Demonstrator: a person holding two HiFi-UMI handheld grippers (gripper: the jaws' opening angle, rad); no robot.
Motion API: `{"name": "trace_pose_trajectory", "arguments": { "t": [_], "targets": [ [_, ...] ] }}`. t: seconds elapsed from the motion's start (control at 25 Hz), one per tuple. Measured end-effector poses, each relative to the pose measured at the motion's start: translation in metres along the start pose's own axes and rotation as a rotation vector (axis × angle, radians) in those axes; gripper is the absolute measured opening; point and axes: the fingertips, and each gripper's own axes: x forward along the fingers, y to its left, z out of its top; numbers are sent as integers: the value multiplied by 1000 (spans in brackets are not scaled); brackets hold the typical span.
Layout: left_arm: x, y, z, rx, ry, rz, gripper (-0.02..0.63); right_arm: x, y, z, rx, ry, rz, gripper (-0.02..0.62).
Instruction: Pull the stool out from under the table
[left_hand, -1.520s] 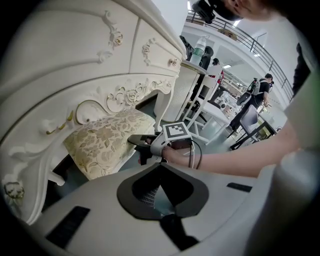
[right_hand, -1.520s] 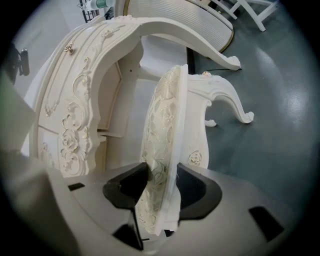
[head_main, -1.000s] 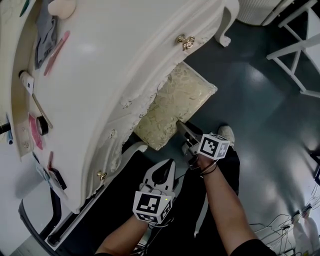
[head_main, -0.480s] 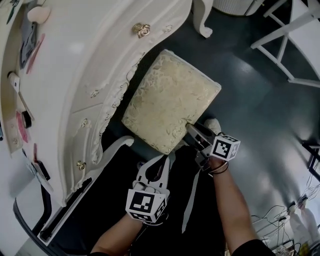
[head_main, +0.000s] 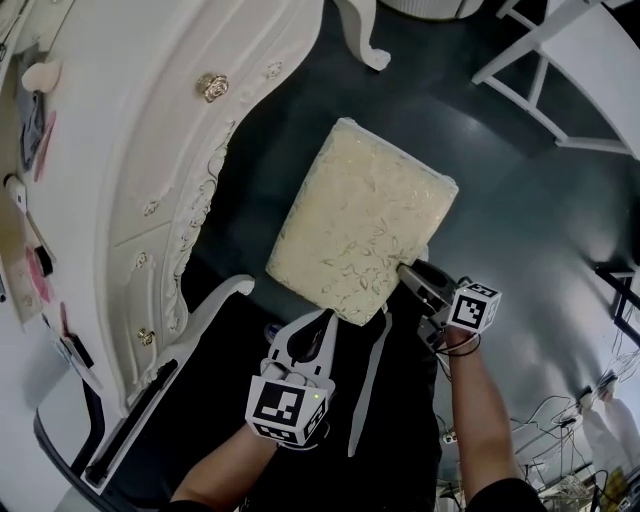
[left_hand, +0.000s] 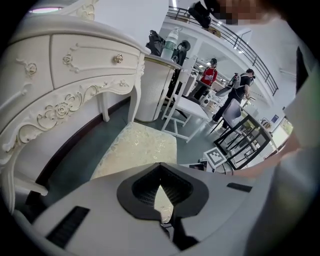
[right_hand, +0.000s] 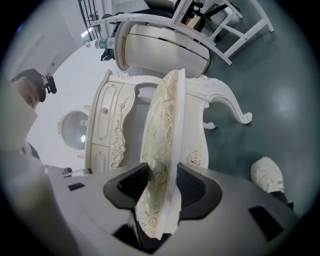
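- The stool (head_main: 365, 235) stands on the dark floor (head_main: 520, 190), out in the open just beside the carved front of the white worktop (head_main: 120, 120). In the head view its whole cream cushion shows, with a strip of floor between it and the worktop.
- The right claw (head_main: 410, 272) is clamped on the stool at the near right corner of the seat.
- In the right gripper view that claw (right_hand: 160, 187) has its two dark pads pressed on either side of the seat edge. The patterned cushion (right_hand: 162, 130) runs away from it on edge, toward the worktop's drawers (right_hand: 110, 130).
- A pale shoe (right_hand: 267, 175) rests on the floor at the lower right of that view.
- The left claw (head_main: 318, 325) hovers near the stool's near edge, just below the cushion in the head view, and grips nothing.
- In the left gripper view its jaws (left_hand: 160, 166) meet at the tips. Only a narrow slit stays between the pads, and the cushion (left_hand: 140, 150) shows through it farther off.
- The same view shows the worktop's drawer front (left_hand: 60, 75) on the left, and the right claw's marker cube (left_hand: 215, 156) past the stool on the right.
- A gold knob (head_main: 212, 86) sits on the worktop's front, and a curled white leg (head_main: 365, 40) stands on the floor beyond the stool.
- A white frame (head_main: 560, 50) stands at the upper right, well apart from the stool.
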Motion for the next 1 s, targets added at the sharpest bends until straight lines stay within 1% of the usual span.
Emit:
{"name": "trace_pose_trajectory", "arguments": {
  "t": [0.16, 0.28, 0.36, 0.44, 0.56, 0.64, 0.68, 0.72, 0.76, 0.88, 1.0],
  "targets": [
    [-1, -5, 6, 5, 11, -6, 1, -33, -10, 7, -6, -7, -12, 189],
    [1, -3, 3, 9, 35, 0, 0, -43, -12, 12, -27, -21, -41, 199],
    [2, 0, 0, 2, 48, 10, 0, -44, -11, 11, -60, -4, -82, 214],
    [4, 1, 3, -9, 50, 15, 0, -44, -11, 6, -97, 33, -132, 246],
    [6, -6, 14, -24, 31, 10, 0, -51, -8, -2, -180, 83, -209, 250],
    [5, -11, 26, -27, 8, 6, 0, -60, 1, 1, -242, 68, -260, 247],
    [4, -12, 32, -27, -4, 5, 0, -66, 6, 7, -275, 43, -294, 214],
    [2, -13, 38, -27, -16, 6, 0, -71, 13, 13, -314, 12, -330, 79],
    [0, -14, 44, -29, -27, 7, 0, -76, 21, 20, -355, -13, -359, 9],
    [-10, -16, 61, -34, -67, 11, 0, -84, 58, 36, -485, -43, -395, 9],
    [-27, -21, 82, -41, -117, 15, 0, -92, 104, 59, -608, -83, -446, 8]
  ]
}}
